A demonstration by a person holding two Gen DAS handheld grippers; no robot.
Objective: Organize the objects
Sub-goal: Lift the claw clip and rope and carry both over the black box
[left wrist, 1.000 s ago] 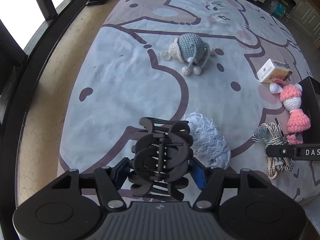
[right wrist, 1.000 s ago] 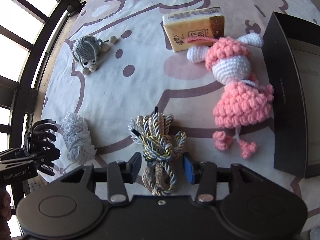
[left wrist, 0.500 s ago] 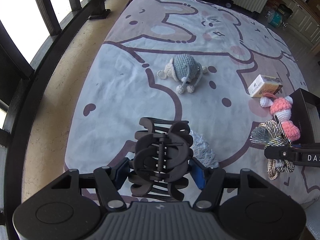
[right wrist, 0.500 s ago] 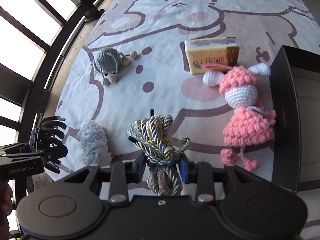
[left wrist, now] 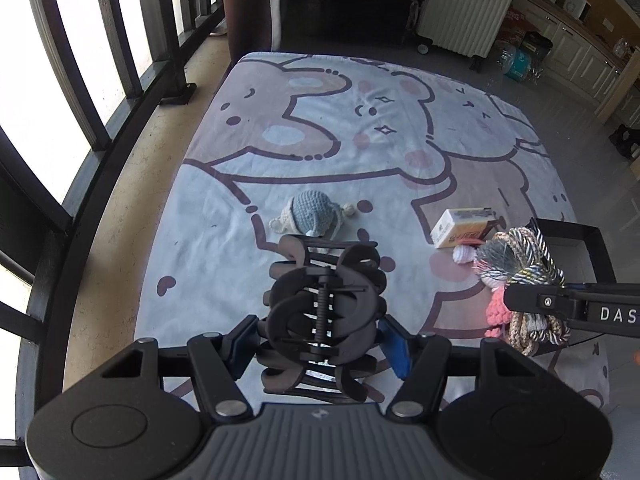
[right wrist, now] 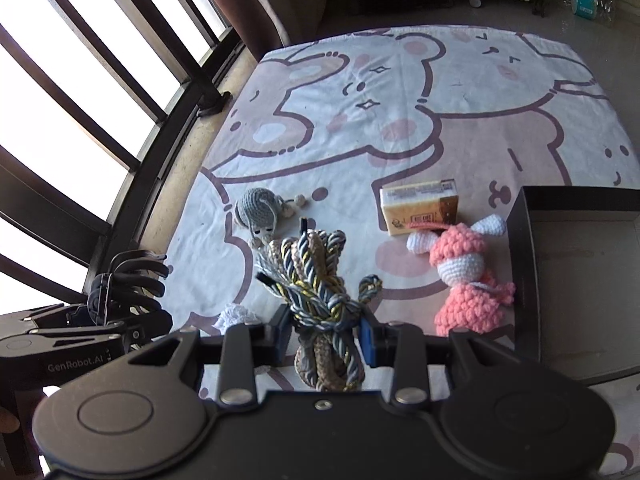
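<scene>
My left gripper is shut on a black hair claw clip, held well above the cartoon bear mat. My right gripper is shut on a bundle of twisted grey, gold and beige cord, also lifted off the mat. In the left wrist view the cord bundle hangs at the right, beside the right gripper's finger. In the right wrist view the clip shows at the far left. An open black box lies at the mat's right edge.
On the mat lie a grey crocheted animal, a yellow carton, a pink crocheted doll next to the box, and a white net bundle. Dark window railings run along the left; a radiator stands beyond.
Both grippers have risen, so the mat looks farther away. The right jaws closed on the cord bundle and lifted it off the mat. The clip stays held in the left gripper.
</scene>
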